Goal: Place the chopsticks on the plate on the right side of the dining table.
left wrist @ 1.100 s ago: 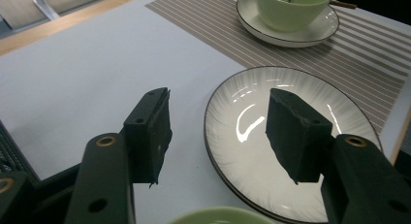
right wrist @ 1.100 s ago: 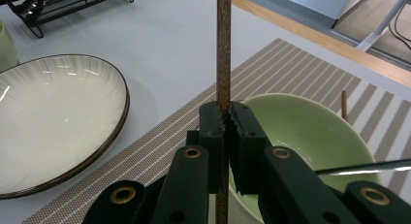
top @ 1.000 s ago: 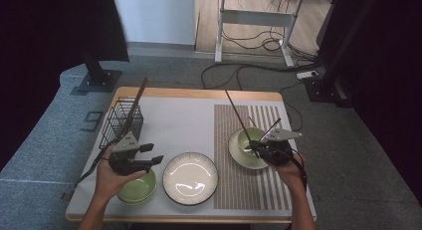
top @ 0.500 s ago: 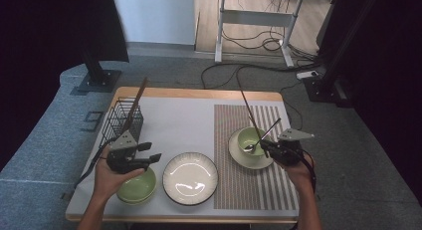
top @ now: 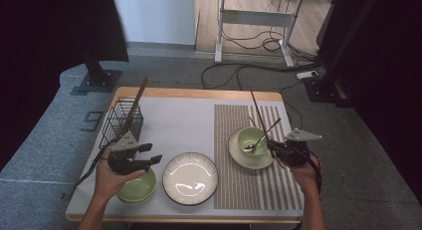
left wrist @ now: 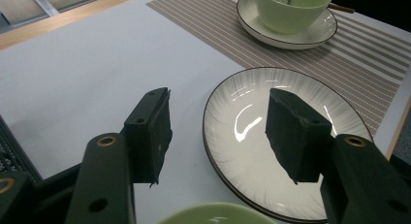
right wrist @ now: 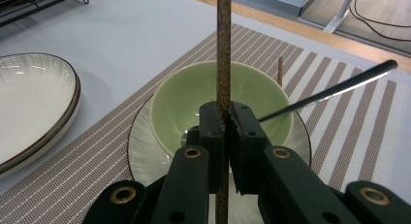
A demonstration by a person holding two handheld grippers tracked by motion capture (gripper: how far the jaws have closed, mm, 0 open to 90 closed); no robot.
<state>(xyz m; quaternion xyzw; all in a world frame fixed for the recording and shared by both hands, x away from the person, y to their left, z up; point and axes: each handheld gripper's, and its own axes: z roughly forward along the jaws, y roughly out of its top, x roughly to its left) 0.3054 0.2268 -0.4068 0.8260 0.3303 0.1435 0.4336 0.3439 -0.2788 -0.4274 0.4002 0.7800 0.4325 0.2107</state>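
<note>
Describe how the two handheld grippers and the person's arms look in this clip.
Both the left gripper and the right gripper are black, each topped by a grey three-cornered plate and trailing a dark cable. Close up, the jaw arms show brass-coloured rivets and blocky black pads. The forearms are bare; no sleeves show.

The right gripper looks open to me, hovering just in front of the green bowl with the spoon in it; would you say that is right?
Not quite: the right gripper is shut on a brown chopstick, as the right gripper view shows. The rest holds: it hovers just in front of the green bowl with the spoon in it.
</note>
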